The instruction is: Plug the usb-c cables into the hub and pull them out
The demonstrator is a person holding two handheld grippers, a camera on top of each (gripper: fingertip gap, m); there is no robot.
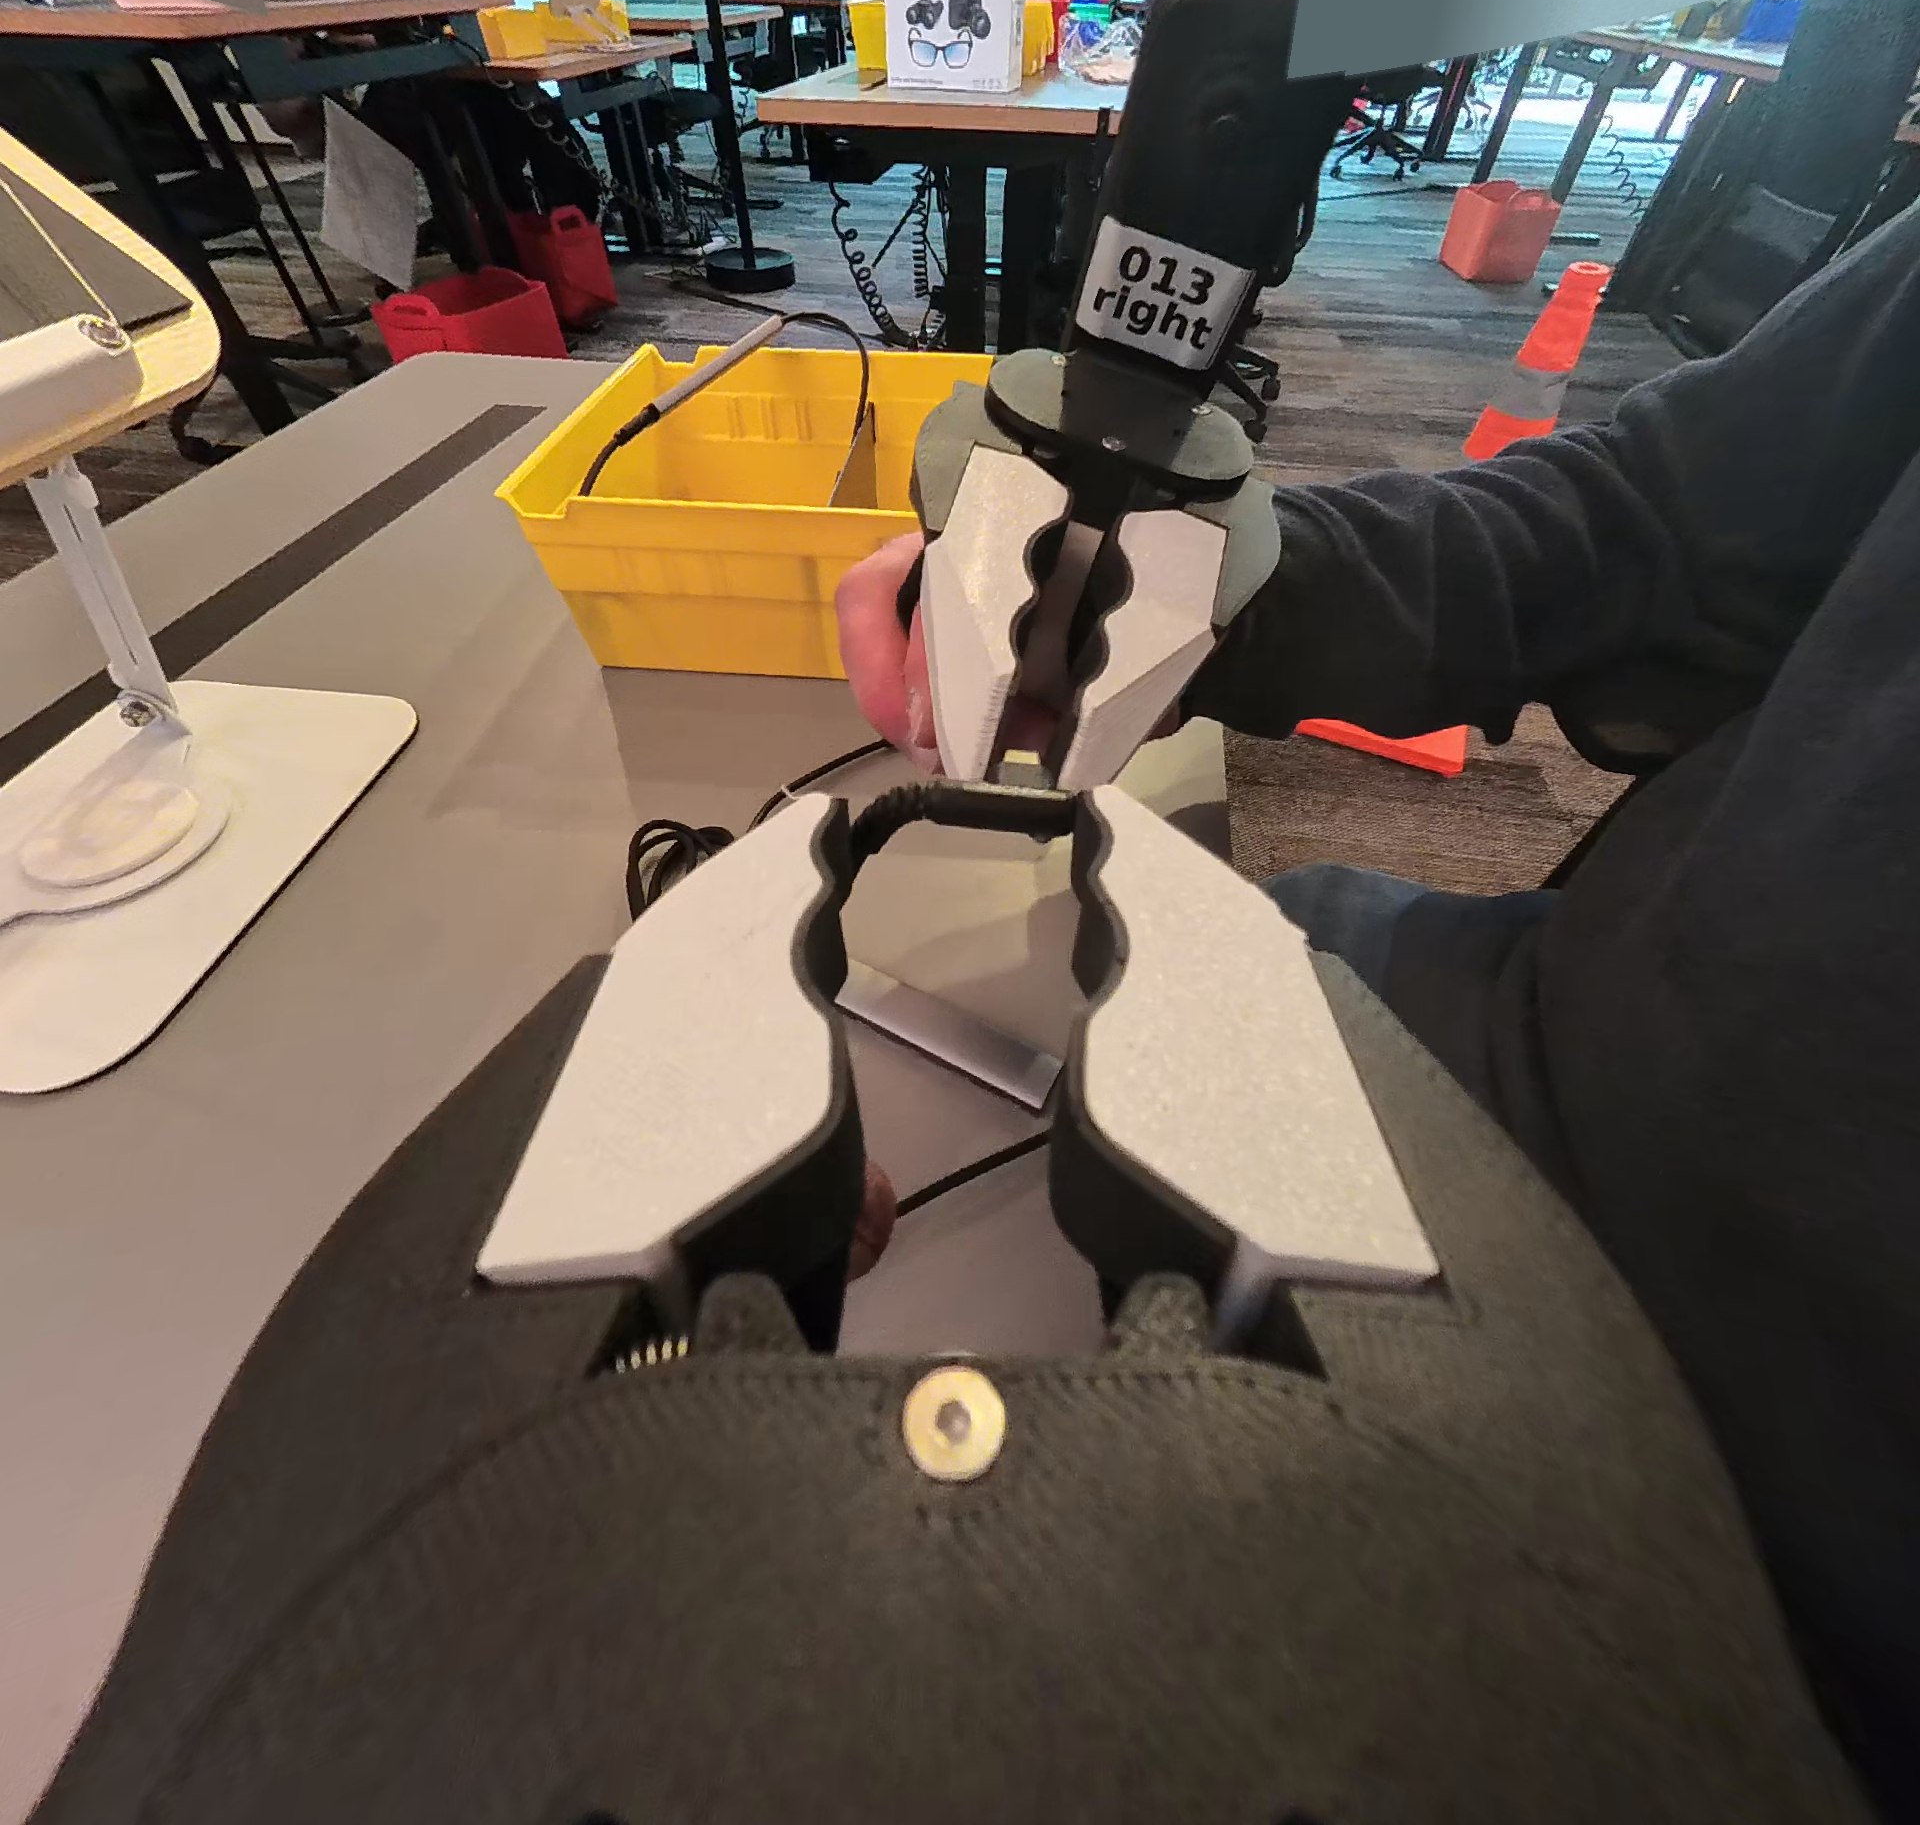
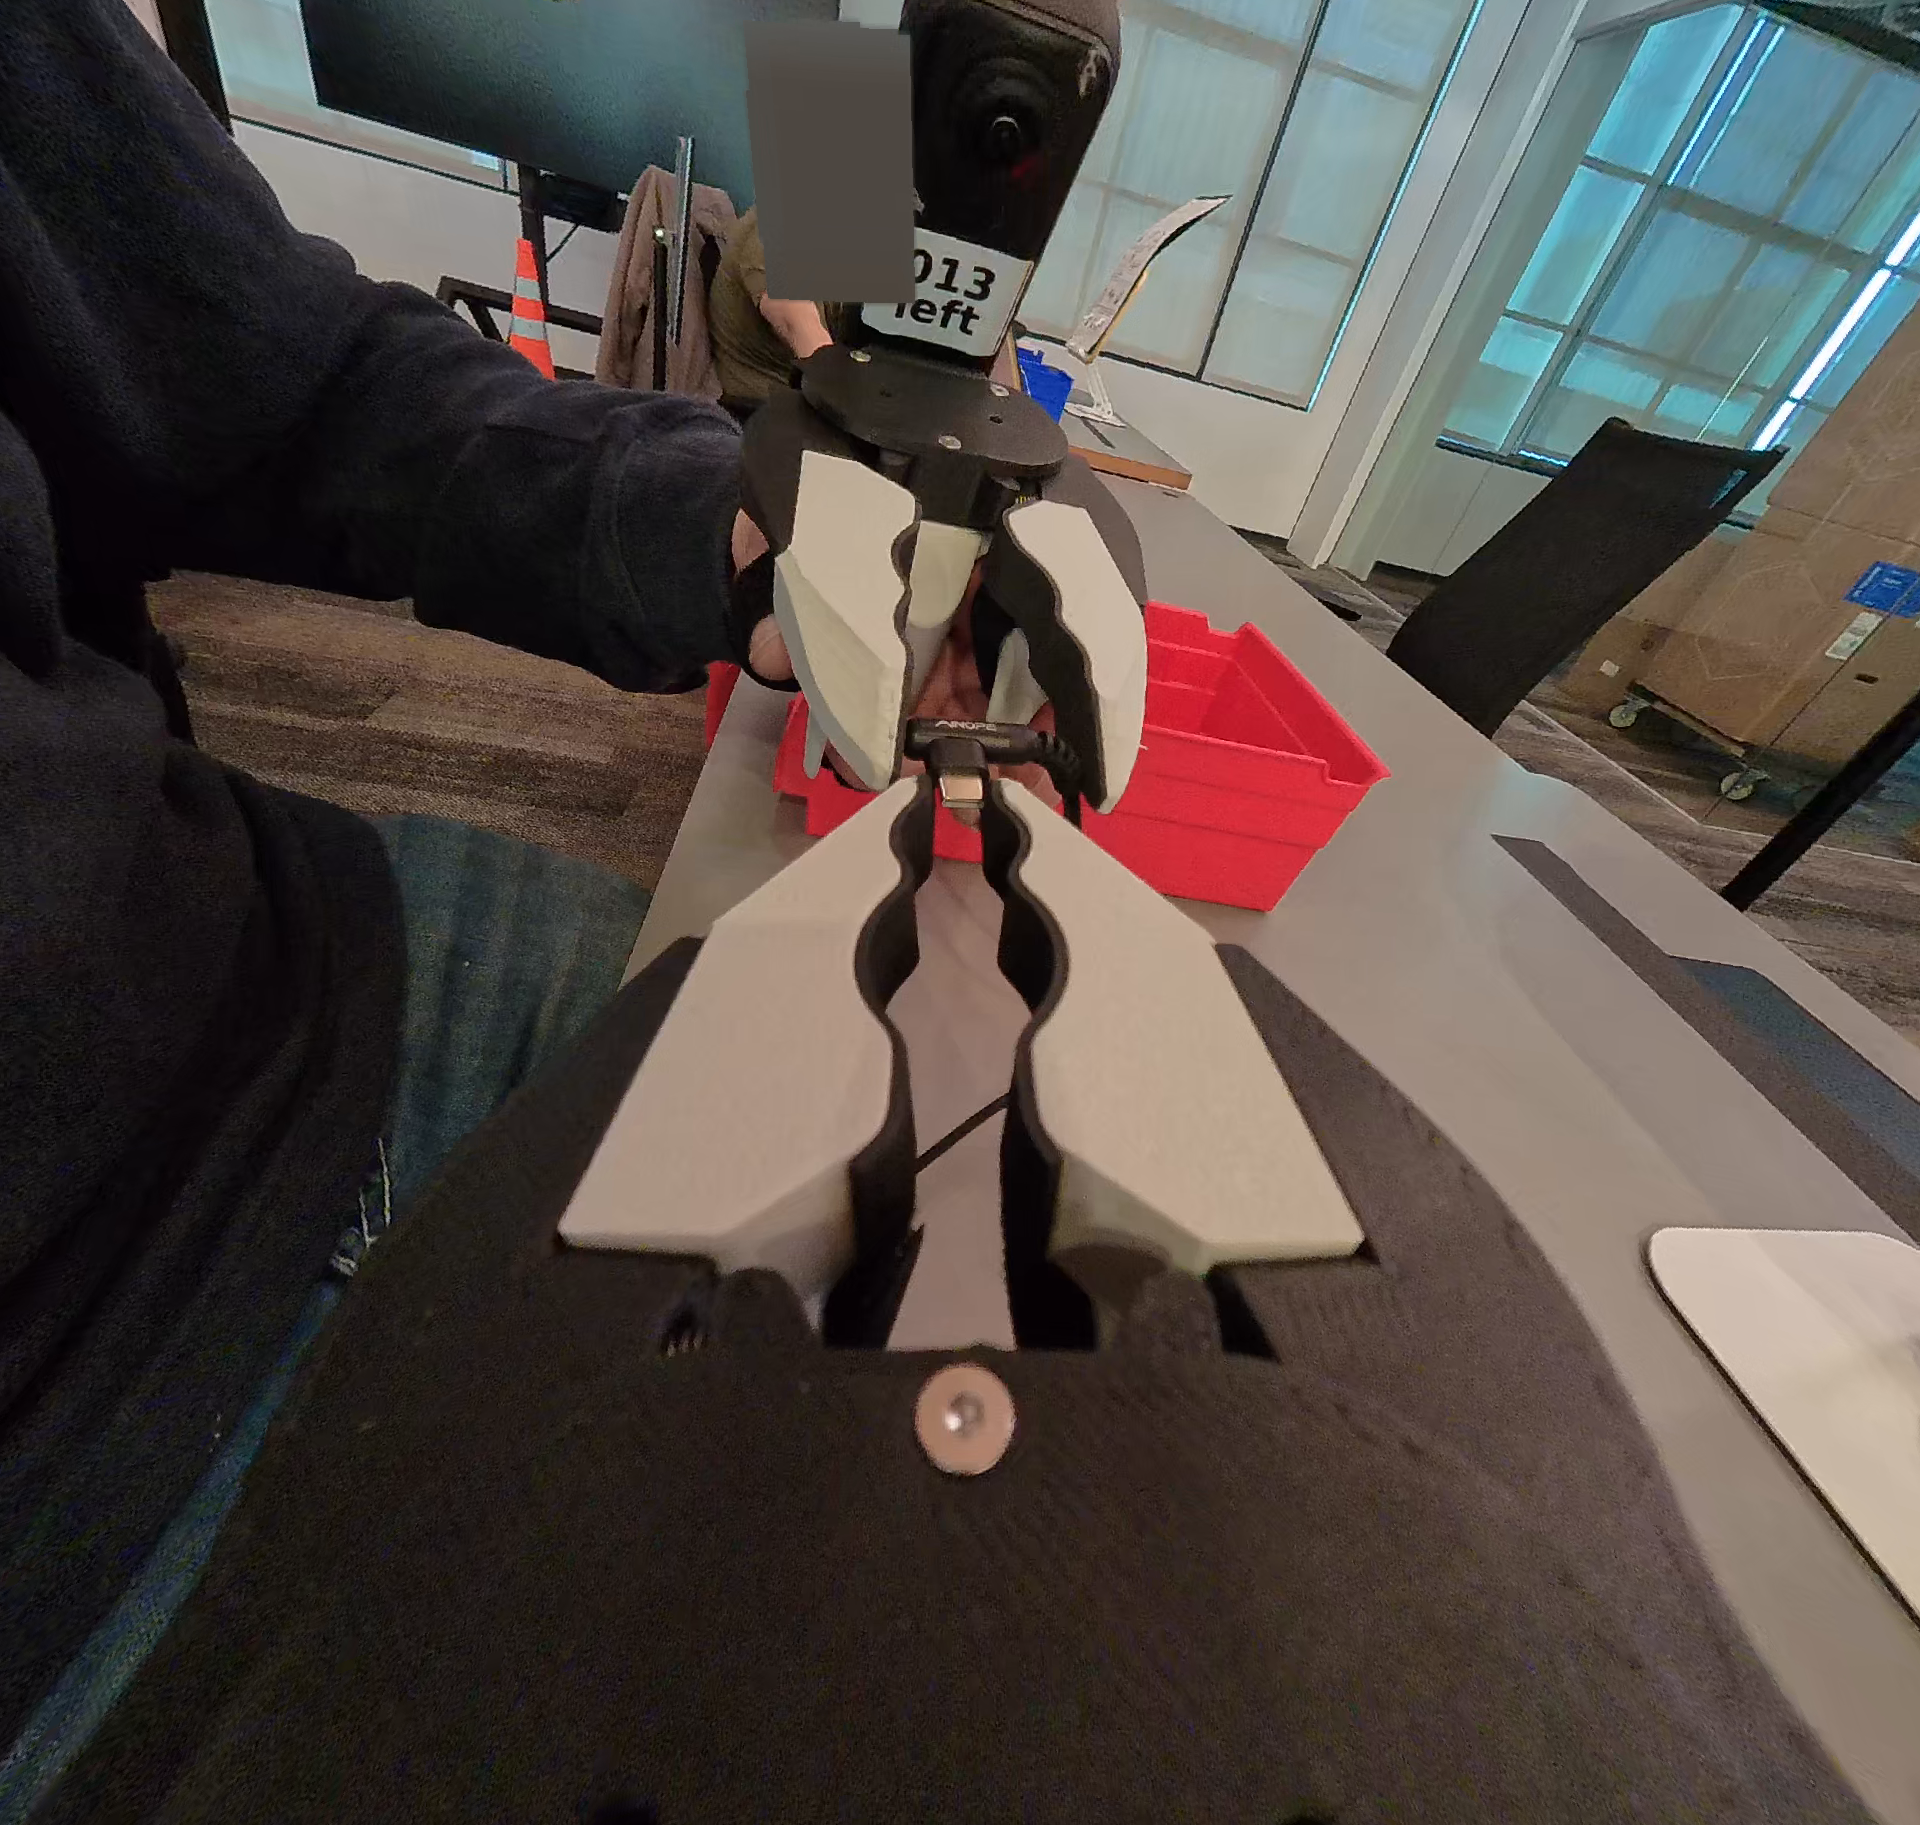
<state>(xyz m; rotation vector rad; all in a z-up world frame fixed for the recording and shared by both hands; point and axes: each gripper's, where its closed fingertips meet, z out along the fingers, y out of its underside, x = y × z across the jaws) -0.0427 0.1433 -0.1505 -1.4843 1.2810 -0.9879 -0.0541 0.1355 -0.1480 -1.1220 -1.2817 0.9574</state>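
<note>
- Left wrist view: left tongs [image 1: 951, 809] pinching a black right-angle plug [image 1: 997, 801] crosswise between the fingertips, held above the grey table [image 1: 416, 944].
- Plug's black cable [image 1: 675, 850] curling off the left end, then down to a loose bundle on the table.
- Right tongs [image 1: 1023, 752] pointing down from above, meeting the left tongs tip to tip, gripped by a hand [image 1: 878, 632] in a dark sleeve.
- Right fingers drawn close together, with the plug's metal tip [image 1: 1023, 762] poking up between them; cannot tell whether pressing on it or just beside it.
- Silver slab [image 1: 956, 1037] flat on the table below, seen through the gap of the left tongs, well under the plug.
- Yellow bin [image 1: 707, 580] behind the right tongs, white stand [image 1: 208, 840] off to the left.
- Right wrist view: right tongs [image 2: 958, 799] narrowed to a slim gap, the metal tip sitting right between the fingertips; contact not clear here either.
- Left tongs [image 2: 987, 752] facing in from the far side, clamped on the black plug body [image 2: 966, 731] lying crosswise, cable leaving to the right.
- Red bin [image 2: 1247, 767] on the table behind the left tongs.
</note>
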